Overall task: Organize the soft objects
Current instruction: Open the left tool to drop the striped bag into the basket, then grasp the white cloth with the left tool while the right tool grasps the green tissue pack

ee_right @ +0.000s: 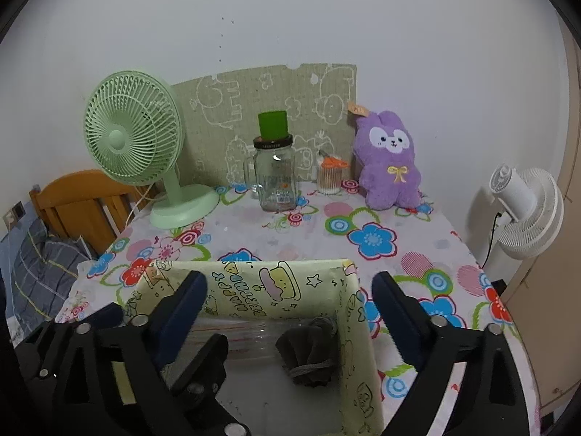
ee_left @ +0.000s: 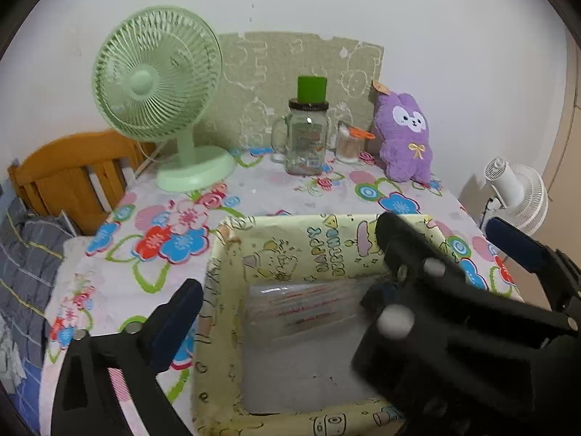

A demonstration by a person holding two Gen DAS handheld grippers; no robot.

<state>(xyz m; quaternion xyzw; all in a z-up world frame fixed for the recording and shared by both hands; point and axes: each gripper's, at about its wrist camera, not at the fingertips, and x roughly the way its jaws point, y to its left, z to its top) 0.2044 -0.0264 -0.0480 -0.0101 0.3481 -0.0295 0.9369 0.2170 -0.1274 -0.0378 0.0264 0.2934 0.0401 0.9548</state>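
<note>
A box (ee_left: 225,290) (ee_right: 357,330) lined with pale yellow cartoon paper stands at the near edge of the table. Inside lie a clear plastic packet (ee_left: 308,309) with red stripes and a dark grey rolled cloth bundle (ee_right: 308,356) by the right wall. My left gripper (ee_left: 341,256) hangs open over the box and holds nothing. One of the right gripper's fingers (ee_left: 410,265) crosses between its jaws. My right gripper (ee_right: 288,278) is open above the box with the bundle lying loose below it. A purple plush rabbit (ee_left: 405,138) (ee_right: 390,160) leans on the wall at the back right.
On the floral tablecloth (ee_left: 145,272) stand a green desk fan (ee_left: 156,83) at the back left, a glass jar with a green cup on top (ee_left: 307,141), and a small swab pot (ee_left: 346,145). A white fan (ee_left: 515,196) stands beyond the right edge, a wooden headboard (ee_left: 72,170) on the left.
</note>
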